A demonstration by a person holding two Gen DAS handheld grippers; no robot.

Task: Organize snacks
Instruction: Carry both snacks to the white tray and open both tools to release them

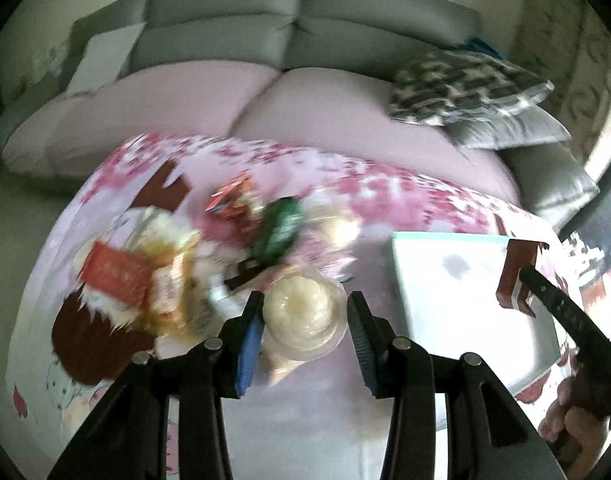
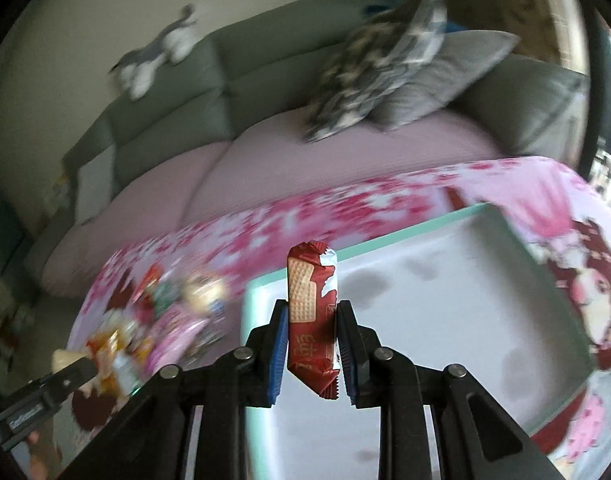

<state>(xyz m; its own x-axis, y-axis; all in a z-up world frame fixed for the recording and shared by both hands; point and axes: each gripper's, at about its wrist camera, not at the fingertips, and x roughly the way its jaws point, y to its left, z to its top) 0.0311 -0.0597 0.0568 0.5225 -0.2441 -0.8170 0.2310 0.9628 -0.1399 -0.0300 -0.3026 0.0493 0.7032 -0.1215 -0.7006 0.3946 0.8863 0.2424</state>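
Observation:
My left gripper (image 1: 305,300) is shut on a pale cream pudding cup (image 1: 301,314) in clear plastic, held just above the pink flowered tablecloth (image 1: 385,184). A blurred pile of snack packets (image 1: 165,272) lies to its left, with a red packet (image 1: 117,276) and a green one (image 1: 279,228) among them. My right gripper (image 2: 312,306) is shut on a red wafer packet (image 2: 311,296) that stands upright between the pads, over the white tray with a mint rim (image 2: 385,246). In the left wrist view the same tray (image 1: 445,240) is at the right, with the wafer packet (image 1: 517,272) above it.
A grey sofa (image 1: 297,36) with pink seat covers (image 1: 325,108) runs behind the table. Patterned and grey pillows (image 2: 385,76) lie at its right end. A grey and white plush toy (image 2: 153,56) rests on the sofa back. A person's hand (image 1: 573,424) shows at lower right.

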